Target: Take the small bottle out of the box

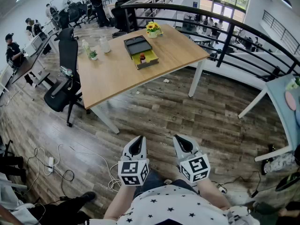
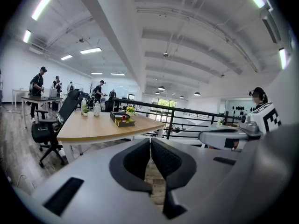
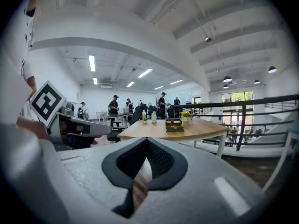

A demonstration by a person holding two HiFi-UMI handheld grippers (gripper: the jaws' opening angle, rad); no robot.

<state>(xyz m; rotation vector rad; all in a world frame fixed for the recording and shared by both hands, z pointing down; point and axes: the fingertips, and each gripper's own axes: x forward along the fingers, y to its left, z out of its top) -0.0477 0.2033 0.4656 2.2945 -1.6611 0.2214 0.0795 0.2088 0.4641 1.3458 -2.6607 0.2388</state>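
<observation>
the person stands on the wood floor (image 1: 187, 111), well apart from the tabletop (image 1: 122, 76). the left hand-held gripper (image 1: 137, 140) and the right hand-held gripper (image 1: 181, 140) are side by side close to the body, both aimed towards the tabletop and slightly down. each has its jaws pressed fully together with nothing between them. the box (image 1: 137, 45) lies open on the far part of the tabletop, a dark half behind and a yellow half in front. the bottle (image 1: 142, 57), red on top, stands inside the yellow half. flowers (image 1: 153, 28) sit just beyond the box. a black chair (image 1: 63, 86) stands at the tabletop's left side.
</observation>
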